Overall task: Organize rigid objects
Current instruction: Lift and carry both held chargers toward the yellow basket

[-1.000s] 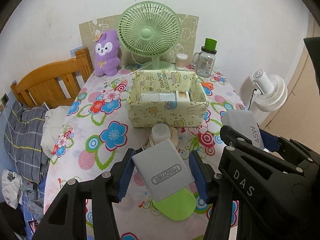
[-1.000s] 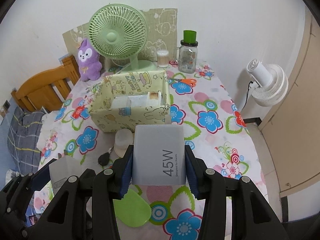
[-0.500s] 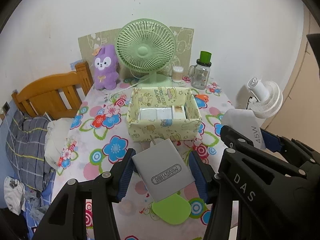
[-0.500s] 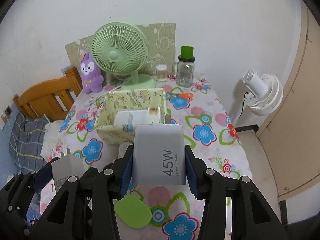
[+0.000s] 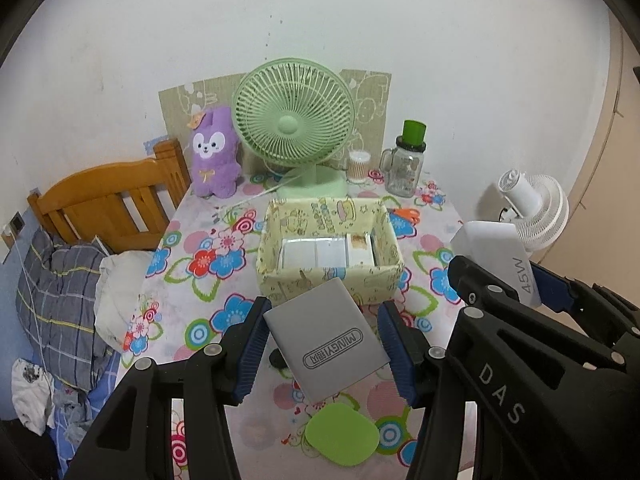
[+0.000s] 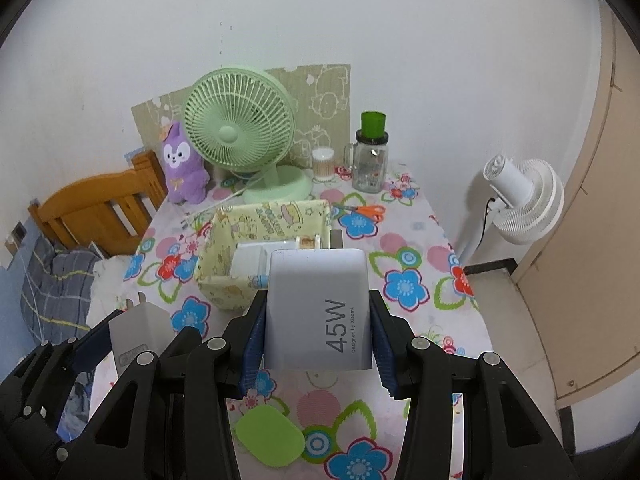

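Left gripper (image 5: 322,344) clamped grey MINGYI charger (image 5: 326,338) skewed, corner-held above worktop (image 5: 192,280); could twist loose. Right gripper (image 6: 318,336) squeezed white 45W charger (image 6: 318,312) squarely. Both short of yellow storage box (image 5: 280,280); risk: clipping rim, colliding over it.

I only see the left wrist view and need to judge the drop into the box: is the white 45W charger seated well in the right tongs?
Observer: Yes. The 45W charger sits squarely between both blue pads of the right tongs.
Operator: Where do the grey charger's prongs point?
Observer: Away from the left tongs: two prongs stick out of the grey charger at its far end.
Operator: What is the orange thing behind the box?
Observer: Scissors, lying flat, clear of the yellow box.
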Demonstrator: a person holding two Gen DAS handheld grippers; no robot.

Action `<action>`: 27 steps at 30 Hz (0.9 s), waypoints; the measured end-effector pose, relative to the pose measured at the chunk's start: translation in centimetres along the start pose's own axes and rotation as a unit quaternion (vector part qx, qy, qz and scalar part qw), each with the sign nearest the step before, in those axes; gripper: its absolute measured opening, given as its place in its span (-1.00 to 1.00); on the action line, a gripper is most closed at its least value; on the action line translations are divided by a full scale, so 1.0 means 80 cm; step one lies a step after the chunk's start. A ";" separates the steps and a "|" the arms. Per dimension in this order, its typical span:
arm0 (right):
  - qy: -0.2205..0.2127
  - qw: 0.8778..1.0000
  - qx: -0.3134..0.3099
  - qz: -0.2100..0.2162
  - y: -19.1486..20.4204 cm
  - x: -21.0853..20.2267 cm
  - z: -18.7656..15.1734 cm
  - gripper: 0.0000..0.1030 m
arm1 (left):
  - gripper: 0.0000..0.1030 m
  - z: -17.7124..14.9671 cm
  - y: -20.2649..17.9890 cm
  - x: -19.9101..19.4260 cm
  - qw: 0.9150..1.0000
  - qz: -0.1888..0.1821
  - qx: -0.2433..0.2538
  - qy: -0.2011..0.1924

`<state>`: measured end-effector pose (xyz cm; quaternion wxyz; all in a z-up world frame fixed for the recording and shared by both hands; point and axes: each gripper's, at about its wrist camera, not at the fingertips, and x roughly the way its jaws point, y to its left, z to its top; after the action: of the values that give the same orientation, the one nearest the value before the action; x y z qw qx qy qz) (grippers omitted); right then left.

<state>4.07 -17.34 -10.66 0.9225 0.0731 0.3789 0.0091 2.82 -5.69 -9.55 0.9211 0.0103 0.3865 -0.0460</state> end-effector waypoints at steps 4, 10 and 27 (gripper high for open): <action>-0.007 1.000 -0.001 0.002 0.001 -0.001 0.012 -0.02 | 0.10 0.012 0.002 -0.001 1.000 0.001 -0.003 -0.007; -0.013 1.000 -0.007 0.010 0.008 0.001 0.025 -0.02 | 0.10 0.024 0.008 0.006 1.000 0.008 -0.007 -0.007; 0.002 1.000 -0.006 0.008 0.014 0.039 0.051 -0.02 | 0.10 0.049 0.012 0.044 1.000 0.011 -0.002 0.005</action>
<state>9.20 -16.56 -9.87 0.9222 0.0708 0.3797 0.0187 8.15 -5.22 -9.30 0.9194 0.0135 0.3914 -0.0348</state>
